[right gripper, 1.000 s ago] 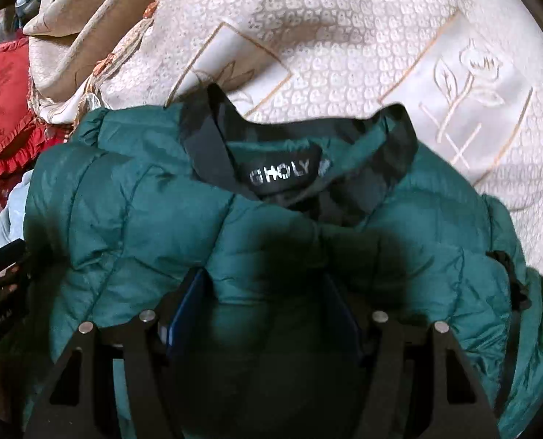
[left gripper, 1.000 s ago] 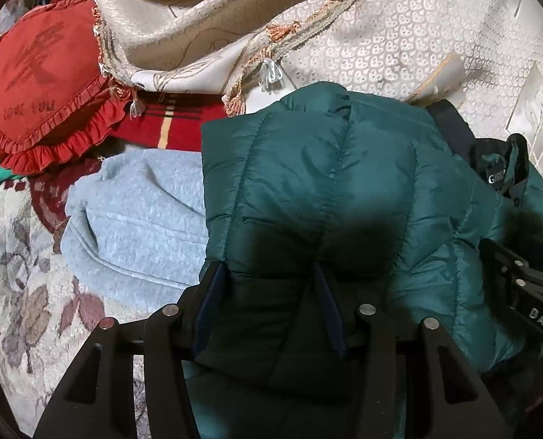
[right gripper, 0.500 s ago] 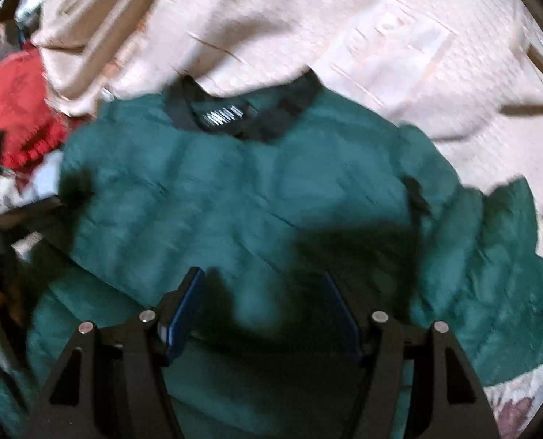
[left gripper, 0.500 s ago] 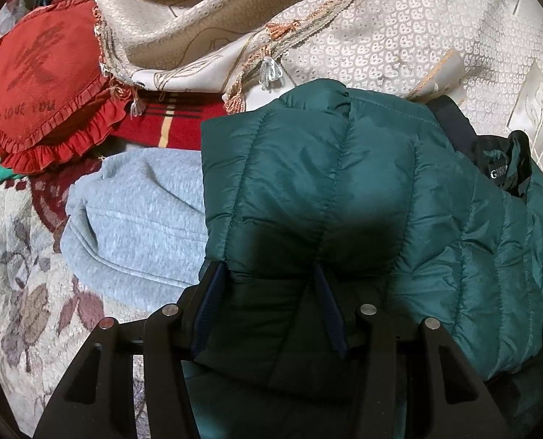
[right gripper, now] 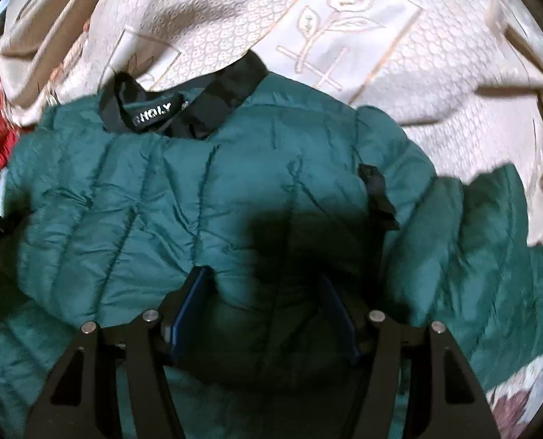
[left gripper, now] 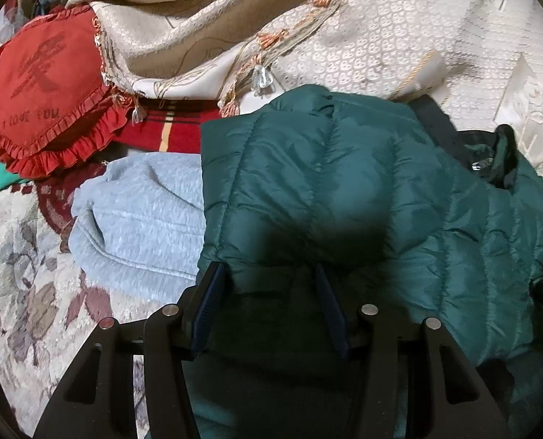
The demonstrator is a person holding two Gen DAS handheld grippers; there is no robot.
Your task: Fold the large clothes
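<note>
Lying on the cream bedspread (right gripper: 436, 55), one green puffer jacket (left gripper: 326, 183) is gripped by both claws, left gripper (left gripper: 267, 281) and closing right gripper (right gripper: 264, 285), beside one grey garment (left gripper: 139, 219) and one red cushion (left gripper: 48, 84)

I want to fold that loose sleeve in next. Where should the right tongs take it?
Grip the green quilted jacket's right-hand sleeve near its far end, coming from the right, probably pinching across its width: it lies spread outward over the cream embroidered bedspread, free of the body.
</note>
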